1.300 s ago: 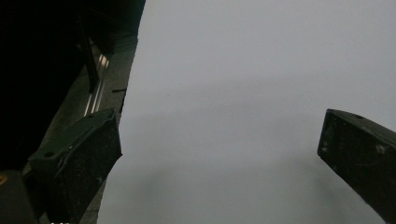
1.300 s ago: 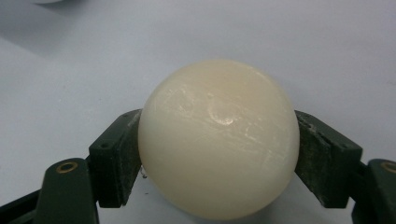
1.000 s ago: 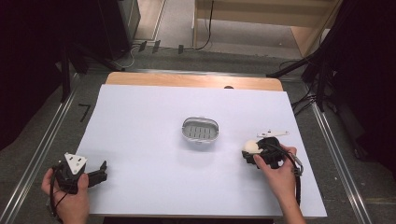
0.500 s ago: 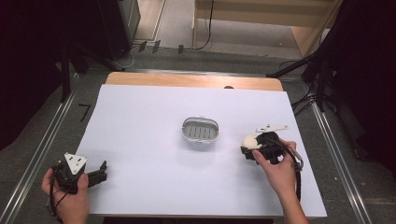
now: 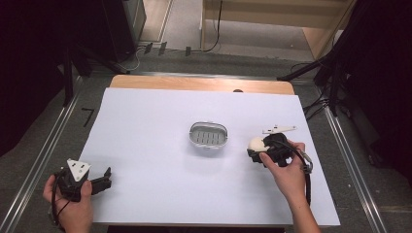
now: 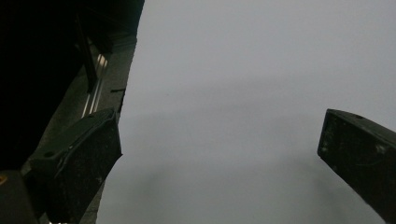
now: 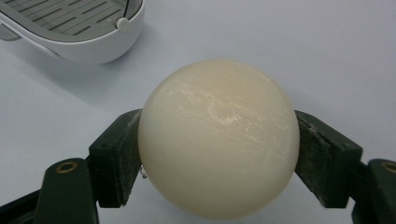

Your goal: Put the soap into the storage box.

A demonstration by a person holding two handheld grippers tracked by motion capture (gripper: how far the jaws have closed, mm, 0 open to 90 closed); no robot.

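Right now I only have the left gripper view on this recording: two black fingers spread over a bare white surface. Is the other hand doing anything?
Observer: Yes. The right gripper is shut on a cream soap bar, one finger pressed to each side.
Operator: Anything else on the table?
Observer: A white soap dish with a slotted grey insert sits near the middle of the white sheet.
Operator: How near is the soap to it?
Observer: Beside it, to its right in the high view, not yet over the dish.
Operator: And the left gripper?
Observer: The left gripper rests open near the sheet's front left corner.
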